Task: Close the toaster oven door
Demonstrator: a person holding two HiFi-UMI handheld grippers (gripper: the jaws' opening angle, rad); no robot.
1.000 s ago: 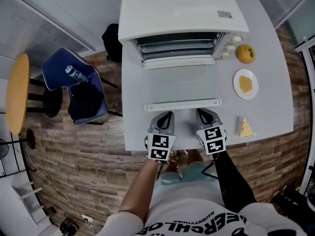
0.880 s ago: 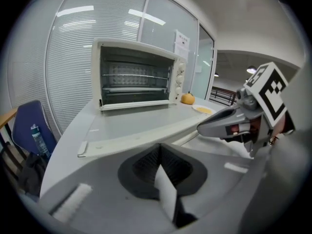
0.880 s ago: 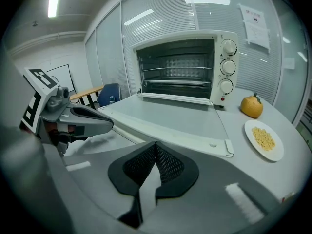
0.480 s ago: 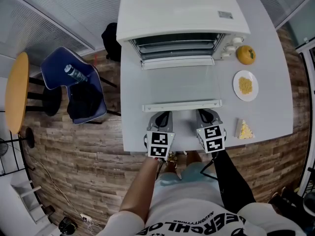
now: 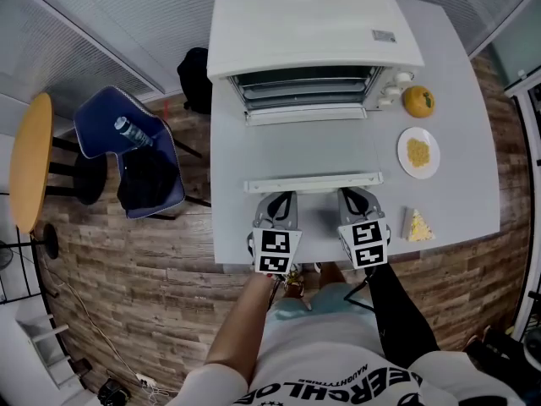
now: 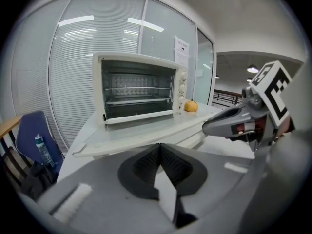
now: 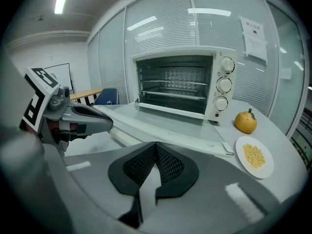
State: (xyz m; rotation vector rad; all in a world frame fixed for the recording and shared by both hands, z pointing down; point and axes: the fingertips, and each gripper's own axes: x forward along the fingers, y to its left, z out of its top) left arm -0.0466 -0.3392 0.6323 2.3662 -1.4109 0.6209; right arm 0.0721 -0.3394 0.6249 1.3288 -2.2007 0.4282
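Left gripper [image 5: 281,203], right gripper [image 5: 353,200] pinched closed — plate [image 5: 407,162] holds yellow crumbs [image 5: 418,151].

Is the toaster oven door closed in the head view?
No: the door lies folded down flat in front of the toaster oven, leaving its racks exposed.

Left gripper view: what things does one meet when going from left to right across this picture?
chair → toaster oven → orange → right gripper
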